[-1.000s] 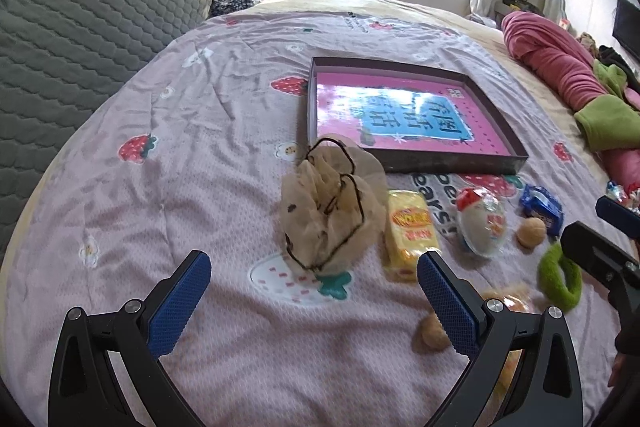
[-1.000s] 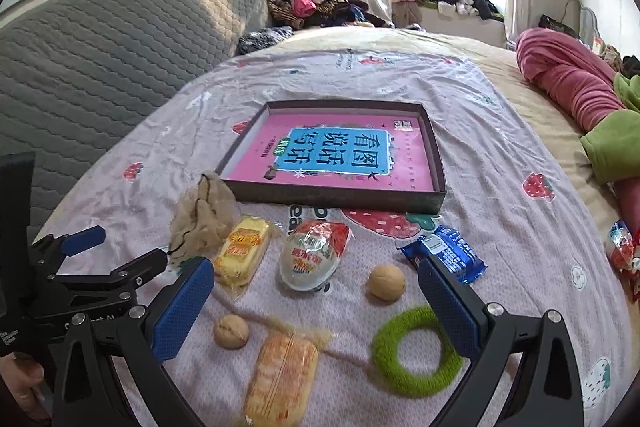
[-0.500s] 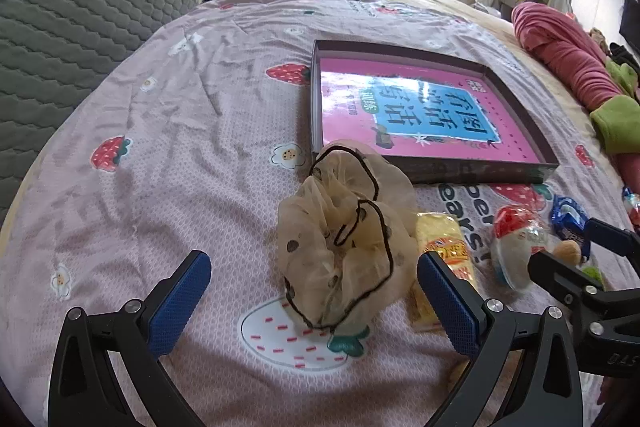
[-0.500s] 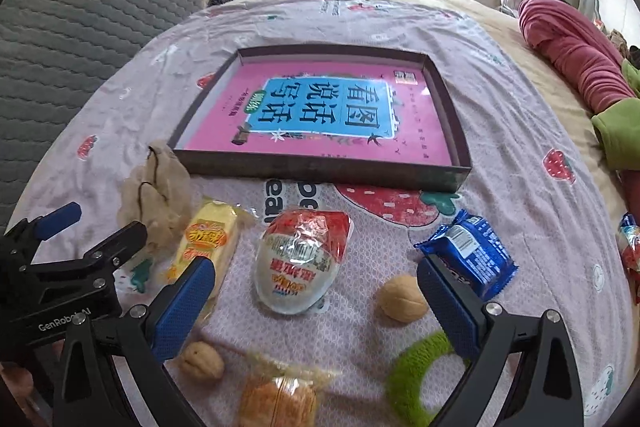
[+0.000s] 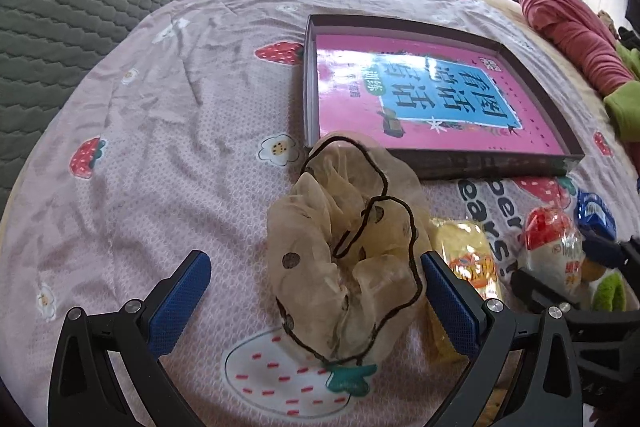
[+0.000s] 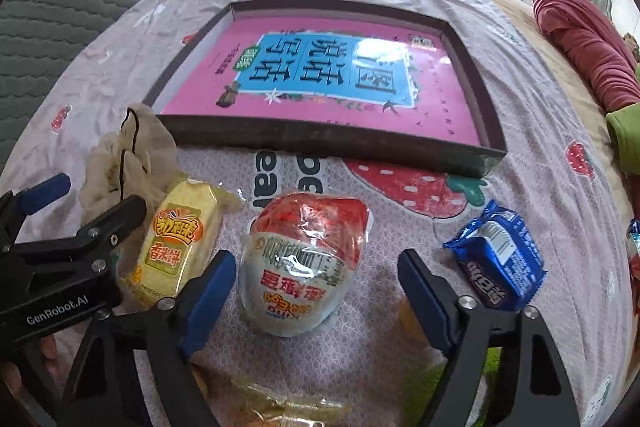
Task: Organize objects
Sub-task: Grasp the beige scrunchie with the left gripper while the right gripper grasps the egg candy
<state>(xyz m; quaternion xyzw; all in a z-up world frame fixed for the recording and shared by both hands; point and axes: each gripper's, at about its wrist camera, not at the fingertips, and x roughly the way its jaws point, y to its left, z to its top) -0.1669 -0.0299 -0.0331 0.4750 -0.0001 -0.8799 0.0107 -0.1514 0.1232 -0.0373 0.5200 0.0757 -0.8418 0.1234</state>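
Observation:
A beige sheer scrunchie (image 5: 344,251) with black trim lies on the strawberry-print bedsheet. It sits between the blue pads of my left gripper (image 5: 314,301), which is open; its right edge is close to the right pad (image 5: 448,303). In the right wrist view an egg-shaped snack in a red and white wrapper (image 6: 304,259) lies between the fingers of my right gripper (image 6: 316,291). Those jaws are closing, with a gap still showing on both sides of the egg. A dark shallow box (image 6: 320,143) holding a pink book lies just beyond.
A yellow snack pack (image 6: 180,247) lies between the scrunchie and the egg, and a blue snack pack (image 6: 496,259) lies right of the egg. An orange-wrapped snack (image 6: 280,407) and a green ring (image 5: 608,291) lie nearer. Grey quilted headboard at left, pink bedding at right.
Both grippers have come down and closer to the bed. The scrunchie now sits between the left pads, and the right jaws have narrowed around the egg-shaped snack.

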